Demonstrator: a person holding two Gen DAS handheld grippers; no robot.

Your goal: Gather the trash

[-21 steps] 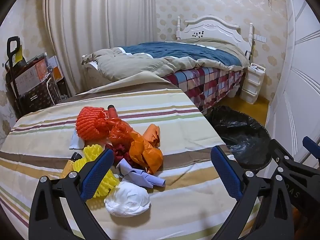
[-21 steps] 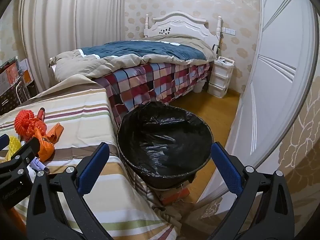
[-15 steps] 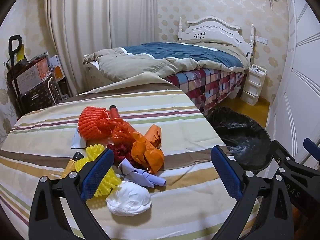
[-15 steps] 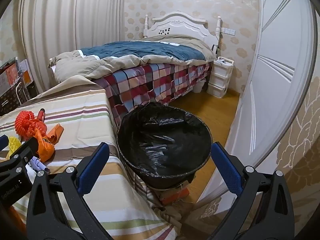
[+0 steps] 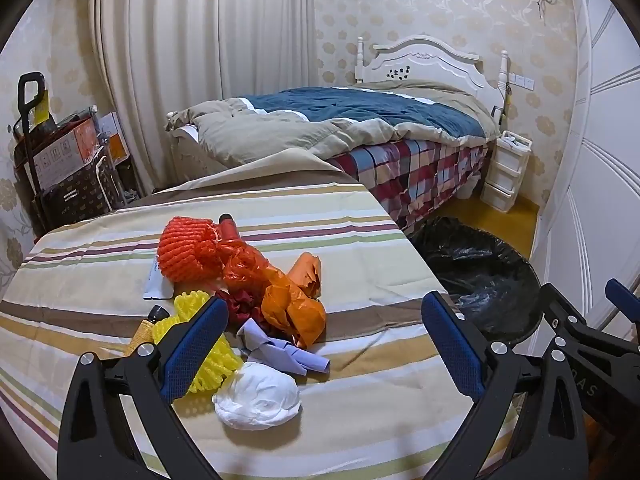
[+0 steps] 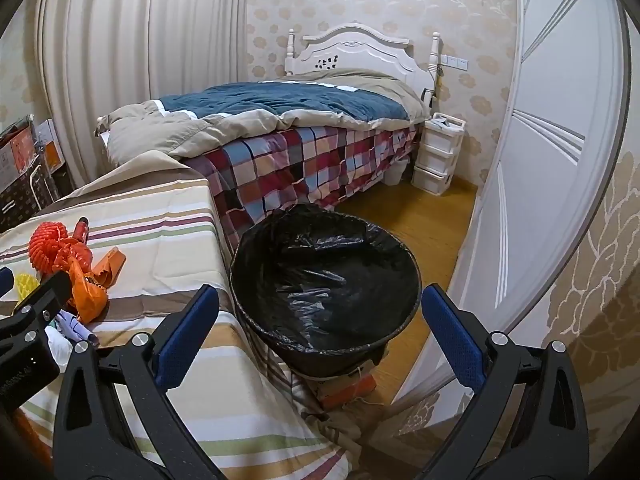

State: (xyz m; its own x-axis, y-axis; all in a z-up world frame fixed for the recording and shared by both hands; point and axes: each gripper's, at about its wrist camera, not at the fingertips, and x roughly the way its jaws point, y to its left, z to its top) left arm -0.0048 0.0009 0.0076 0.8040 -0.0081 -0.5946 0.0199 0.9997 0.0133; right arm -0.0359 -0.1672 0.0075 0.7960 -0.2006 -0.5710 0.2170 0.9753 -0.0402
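— Trash sits heaped on the striped cloth-covered surface (image 5: 360, 248): an orange foam fruit net (image 5: 186, 254), crumpled orange plastic bags (image 5: 292, 306), a yellow foam net (image 5: 208, 356), a creased lilac paper (image 5: 280, 346) and a white crumpled tissue wad (image 5: 258, 396). Where is the left gripper (image 5: 324, 348)?

— Above the near edge of the heap, tilted downward, jaws spread wide with nothing between them. The white wad lies at about 6 o'clock of the heap, the orange net at 11 o'clock, the lilac paper touching the orange bags.

— And the right gripper (image 6: 320, 340)?

— Also wide and empty, pointing down toward the round bin lined with a black plastic bag (image 6: 324, 276), which stands on the wooden floor (image 6: 432, 220) just beside the surface, at 3 o'clock of the heap.

— Anything in the bin?

— Only the shiny black liner shows inside. Beyond it, at 12 o'clock, stands a bed with a checked sheet and blue-and-beige quilt (image 6: 280, 128).
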